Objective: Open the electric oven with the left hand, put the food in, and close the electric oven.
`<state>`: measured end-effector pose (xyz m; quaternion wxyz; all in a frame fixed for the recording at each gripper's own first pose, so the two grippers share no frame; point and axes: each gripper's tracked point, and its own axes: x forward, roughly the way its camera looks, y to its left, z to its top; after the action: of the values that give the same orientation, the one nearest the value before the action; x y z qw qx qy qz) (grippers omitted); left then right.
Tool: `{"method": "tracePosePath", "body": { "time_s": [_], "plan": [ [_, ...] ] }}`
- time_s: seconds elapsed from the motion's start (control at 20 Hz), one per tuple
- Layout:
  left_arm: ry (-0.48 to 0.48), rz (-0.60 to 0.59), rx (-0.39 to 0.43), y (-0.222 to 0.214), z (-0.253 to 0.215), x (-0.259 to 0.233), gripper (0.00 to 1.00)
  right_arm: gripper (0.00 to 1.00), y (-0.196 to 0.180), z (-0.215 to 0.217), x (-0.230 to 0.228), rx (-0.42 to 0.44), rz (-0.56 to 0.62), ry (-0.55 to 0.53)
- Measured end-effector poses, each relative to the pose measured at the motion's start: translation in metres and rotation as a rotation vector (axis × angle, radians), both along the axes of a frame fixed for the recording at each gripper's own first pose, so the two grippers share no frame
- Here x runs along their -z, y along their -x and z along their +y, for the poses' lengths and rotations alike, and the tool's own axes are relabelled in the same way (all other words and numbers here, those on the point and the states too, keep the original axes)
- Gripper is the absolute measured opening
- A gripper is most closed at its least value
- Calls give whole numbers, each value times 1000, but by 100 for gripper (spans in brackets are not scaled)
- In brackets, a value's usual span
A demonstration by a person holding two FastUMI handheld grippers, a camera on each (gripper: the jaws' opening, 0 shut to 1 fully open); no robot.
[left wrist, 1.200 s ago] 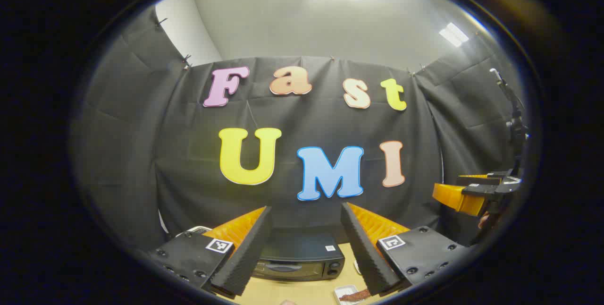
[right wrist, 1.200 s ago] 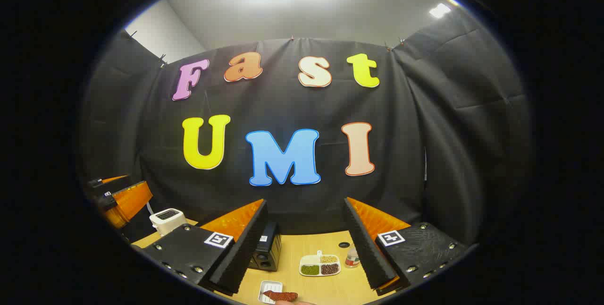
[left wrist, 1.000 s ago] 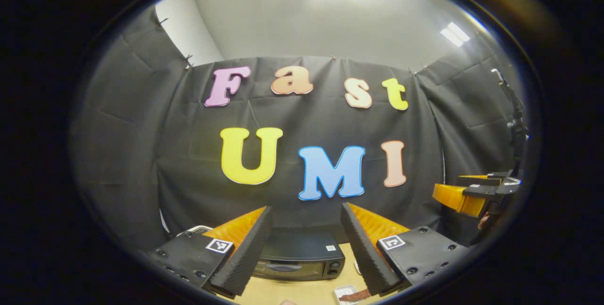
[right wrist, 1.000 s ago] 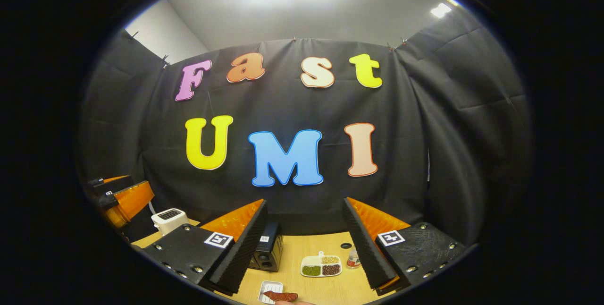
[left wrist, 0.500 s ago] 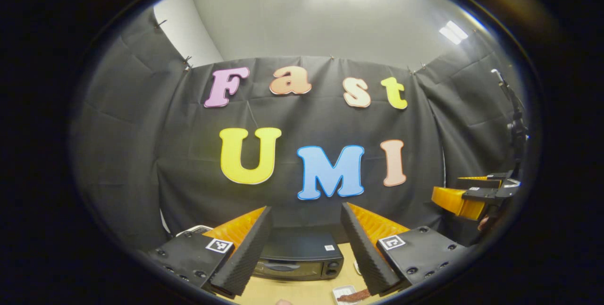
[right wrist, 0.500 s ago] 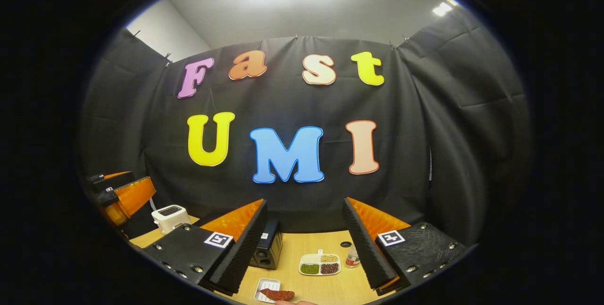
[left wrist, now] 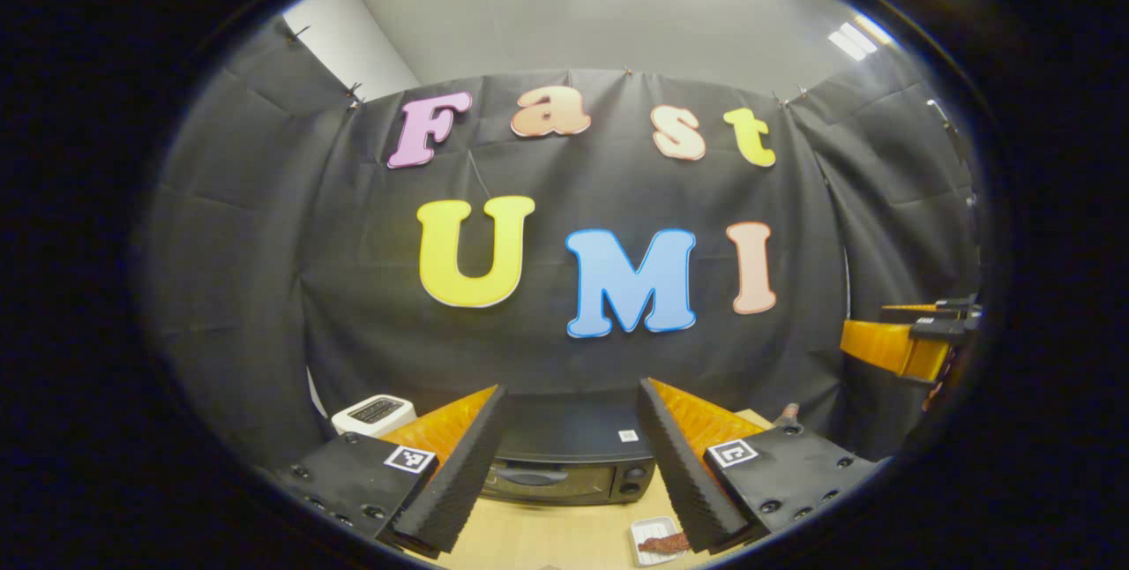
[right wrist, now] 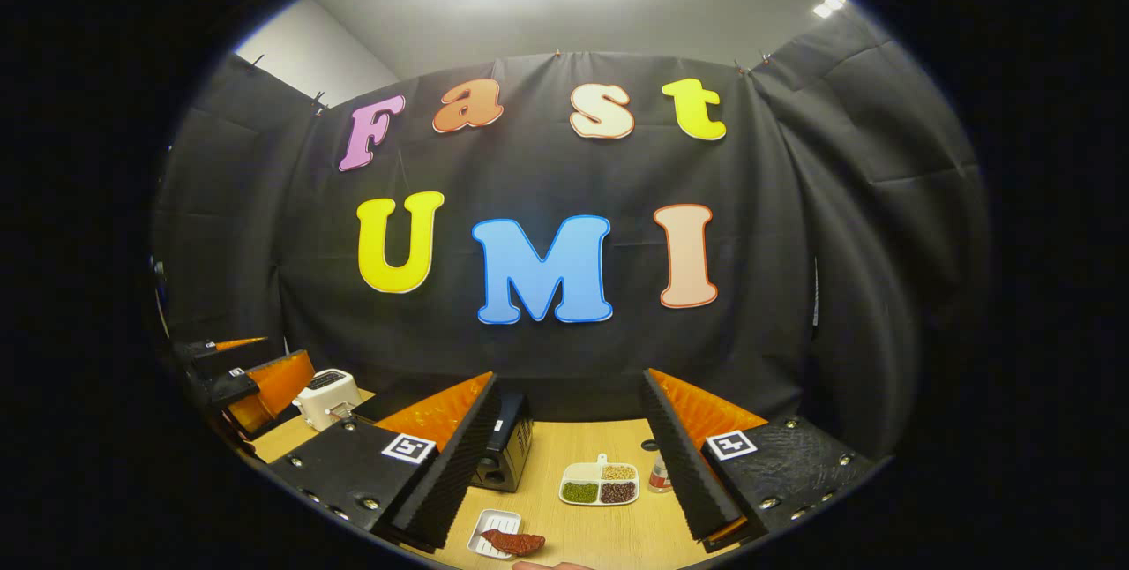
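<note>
Toaster [left wrist: 373, 414] left of oven [left wrist: 569, 464] (door shut)

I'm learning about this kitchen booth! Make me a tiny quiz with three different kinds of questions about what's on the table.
1. True or false: the oven door is shut.
2. Pick one. The reddish food lies: A) in a small white tray, B) inside the oven, C) on top of the white toaster.
3. Fill the gap: the white divided dish holds green, tan and dark ____ fillings.

Key: 1 true. 2 A. 3 brown.
</note>
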<state>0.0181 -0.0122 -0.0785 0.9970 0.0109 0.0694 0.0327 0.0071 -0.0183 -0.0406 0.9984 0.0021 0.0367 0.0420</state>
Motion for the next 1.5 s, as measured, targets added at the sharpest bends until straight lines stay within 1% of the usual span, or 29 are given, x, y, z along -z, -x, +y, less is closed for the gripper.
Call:
{"method": "tracePosePath", "body": {
  "time_s": [0.05, 0.15, 0.2, 0.25, 0.3, 0.35, 0.4, 0.55, 0.65, 0.7, 0.85, 0.95, 1.0, 1.05, 1.15, 1.2, 1.25, 1.3, 1.35, 1.4, 1.45, 1.5],
  "plan": [
    [2, 17, 1, -3, -3, 11, 96, 96, -2, -3, 3, -6, 8, -9],
    [1, 60, -4, -6, -2, 33, 96, 96, -6, -6, 10, -21, 22, -31],
    [-1, 74, -9, -8, -1, 44, 96, 92, -8, -7, 11, -26, 22, -41],
    [-3, 89, -9, -12, 1, 53, 92, 92, -11, -11, 15, -19, 27, -47],
    [-8, 108, -11, -15, 5, 66, 96, 96, -14, -15, 18, -5, 38, -44],
    [-18, 127, -9, -19, 9, 77, 96, 96, -14, -18, 19, 12, 44, -41],
    [-24, 146, 2, -26, 12, 88, 100, 96, -14, -21, 17, 30, 41, -40],
    [2, 214, 32, -46, 24, 125, 100, 96, -11, -21, 17, 71, 49, -39],
    [8, 249, 45, -62, 33, 148, 91, 96, -9, -21, 16, 96, 49, -35],
    [1, 268, 48, -70, 38, 160, 100, 96, -9, -23, 15, 112, 50, -28],
    [-14, 331, 57, -96, 54, 198, 100, 96, -7, -24, 21, 148, 65, -13],
    [21, 398, 37, -112, 64, 230, 100, 96, -8, -26, 24, 169, 75, -10],
    [40, 420, 27, -119, 67, 244, 97, 96, -8, -25, 25, 177, 82, -8],
    [45, 434, 17, -124, 70, 255, 97, 96, -8, -24, 27, 184, 88, -2],
    [15, 450, 15, -136, 76, 268, 97, 96, -9, -24, 27, 194, 90, 24],
    [9, 457, 13, -142, 79, 272, 100, 96, -9, -24, 27, 200, 89, 36],
    [18, 467, 22, -147, 78, 277, 100, 96, -9, -23, 26, 204, 89, 42],
    [16, 480, 27, -149, 77, 288, 100, 100, -10, -23, 27, 208, 90, 46],
    [4, 503, 27, -151, 77, 295, 100, 100, -10, -22, 29, 211, 95, 47],
    [4, 472, 27, -153, 77, 292, 96, 96, -10, -22, 31, 213, 101, 49],
    [-3, 488, 24, -158, 78, 295, 92, 96, -10, -23, 33, 216, 107, 50],
    [9, 501, 27, -155, 76, 292, 95, 96, -10, -24, 35, 218, 113, 50]
  ]
}}
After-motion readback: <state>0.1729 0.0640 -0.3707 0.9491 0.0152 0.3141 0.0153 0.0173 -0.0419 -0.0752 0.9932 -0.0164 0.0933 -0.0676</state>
